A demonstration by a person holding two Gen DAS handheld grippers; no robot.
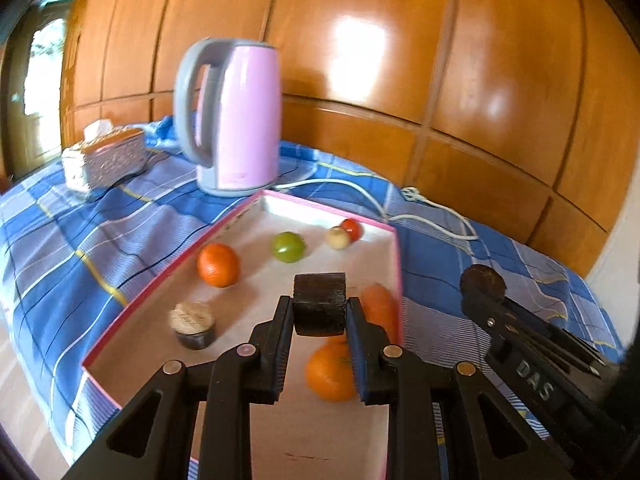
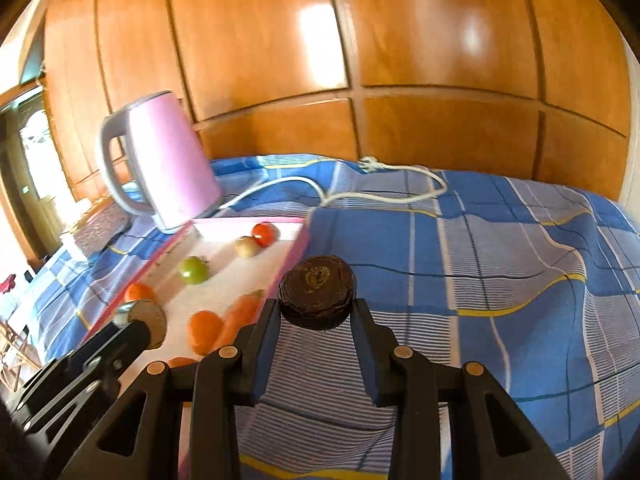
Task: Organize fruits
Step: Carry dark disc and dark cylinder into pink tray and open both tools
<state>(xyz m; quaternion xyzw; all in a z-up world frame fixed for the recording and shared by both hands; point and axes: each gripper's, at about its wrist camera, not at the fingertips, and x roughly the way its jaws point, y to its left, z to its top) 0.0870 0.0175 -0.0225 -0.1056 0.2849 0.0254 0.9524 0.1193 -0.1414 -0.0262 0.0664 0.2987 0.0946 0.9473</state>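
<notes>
A: What is each gripper carrying?

B: The left gripper (image 1: 319, 312) is closed on a dark puck (image 1: 319, 304), a squat brown cylinder pinched on its flat faces, held above the pink-rimmed tray (image 1: 394, 240). The right gripper (image 2: 316, 312) is closed on a second dark disc (image 2: 317, 291) and hangs over the blue checked cloth (image 2: 500, 272), just beside the tray's right-hand rim.

A: And the fruit?

B: All in the tray. An orange (image 1: 218, 265) sits near the left rim, a green tomato (image 1: 288, 246) in the middle, a pale small fruit (image 1: 337, 237) touching a red tomato (image 1: 352, 229) at the far corner by the pink kettle (image 1: 234, 116). Nearer, a carrot (image 1: 380, 306) lies along the right rim with another orange (image 1: 330, 372) under the left gripper. A third little puck (image 1: 194, 326) stands by the near left rim.

A: So how should the left one set its piece down?

B: I'd judge the bare tray floor between the standing puck and the near orange is the place. Lower it straight, keep it level, and part the fingers only once it touches; released high, it could roll on its curved side into the fruit.

A: And the right?

B: Wait well apart. Both grippers crowding one rim risks a knock, and the kettle cord (image 2: 384, 196) trails across the far edge of the cloth.
</notes>
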